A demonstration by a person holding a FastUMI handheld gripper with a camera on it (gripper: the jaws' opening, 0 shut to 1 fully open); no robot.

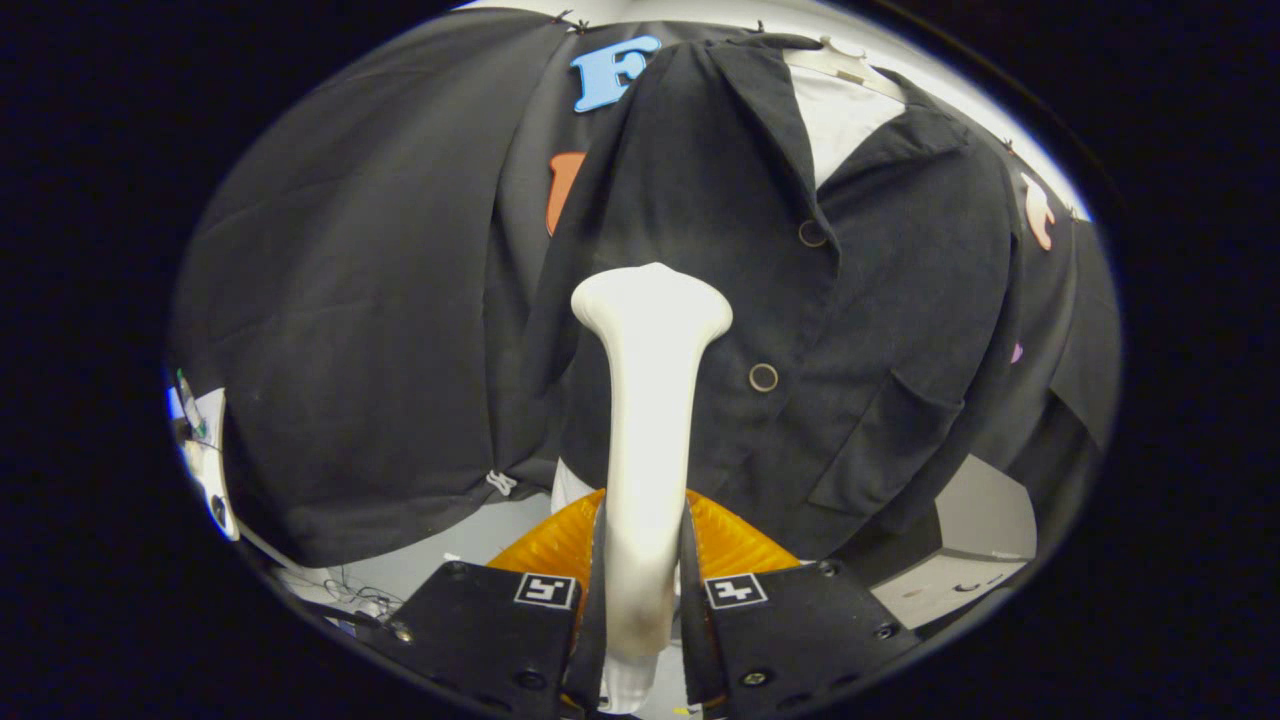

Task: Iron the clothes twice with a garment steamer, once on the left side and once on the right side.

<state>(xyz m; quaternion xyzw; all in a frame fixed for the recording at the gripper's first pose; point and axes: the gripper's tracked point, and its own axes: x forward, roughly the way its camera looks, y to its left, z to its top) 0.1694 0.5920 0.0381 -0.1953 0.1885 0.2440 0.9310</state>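
Observation:
A white garment steamer [648,400] stands upright between the fingers of my gripper [640,590], which is shut on its handle. Its wide head [652,300] rests against or just in front of the left front panel of a black jacket [760,280]. The jacket hangs on a pale hanger [850,68] over a white shirt [835,115]. Two round buttons [763,377] run down the jacket front, just right of the steamer head. A flap pocket [885,440] sits low on the jacket's right side.
Black cloth [350,300] of the booth wall hangs behind and to the left of the jacket. An orange ribbed piece [560,545] shows below the jacket hem behind the fingers. A white box [950,580] stands low to the right, and cables [345,590] lie low to the left.

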